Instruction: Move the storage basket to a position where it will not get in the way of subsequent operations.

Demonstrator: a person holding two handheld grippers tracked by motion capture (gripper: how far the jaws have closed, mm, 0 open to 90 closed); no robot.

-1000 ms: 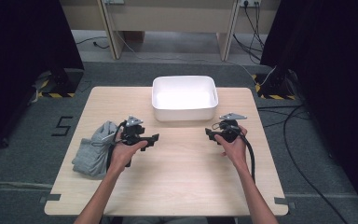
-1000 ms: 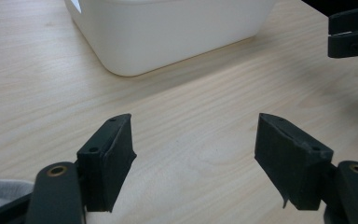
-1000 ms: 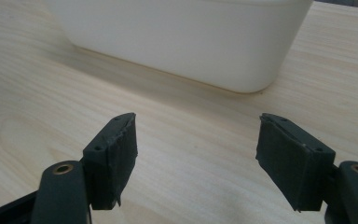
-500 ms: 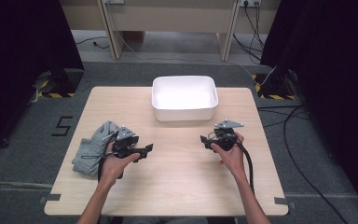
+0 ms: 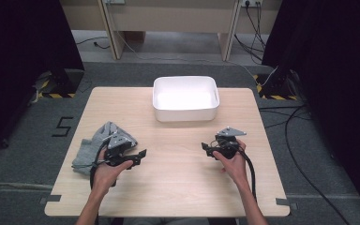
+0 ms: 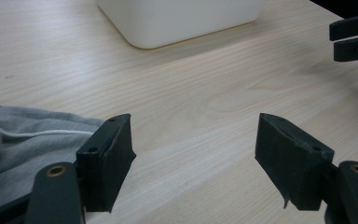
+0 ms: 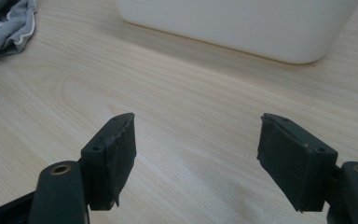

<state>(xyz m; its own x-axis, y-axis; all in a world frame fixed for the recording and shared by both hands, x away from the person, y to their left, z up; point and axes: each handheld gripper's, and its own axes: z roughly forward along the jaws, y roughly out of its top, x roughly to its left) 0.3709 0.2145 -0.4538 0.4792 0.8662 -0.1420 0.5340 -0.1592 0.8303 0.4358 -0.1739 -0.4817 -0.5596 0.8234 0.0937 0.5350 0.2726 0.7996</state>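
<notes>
A crumpled grey garment (image 5: 93, 143) with a white drawstring lies at the left side of the wooden table (image 5: 178, 187). My left gripper (image 5: 139, 157) is held just right of it, low over the wood, pointing right with its jaws open and nothing between them. In the left gripper view the garment (image 6: 23, 140) sits beside the left jaw, and the left gripper (image 6: 193, 154) spans bare wood. My right gripper (image 5: 206, 149) points left toward the table's middle. It is open and empty, as the right gripper view shows (image 7: 196, 154).
A white rectangular bin (image 5: 185, 98) stands at the back centre of the table, also seen as the bin (image 6: 177, 18) and the bin (image 7: 242, 23). The garment (image 7: 4, 21) shows far left. Bare wood lies between the two grippers. Cables run across the floor at right.
Both hands have drawn back toward the front edge of the table, the left one also slightly leftward beside the garment. Both sets of jaws stay open.
</notes>
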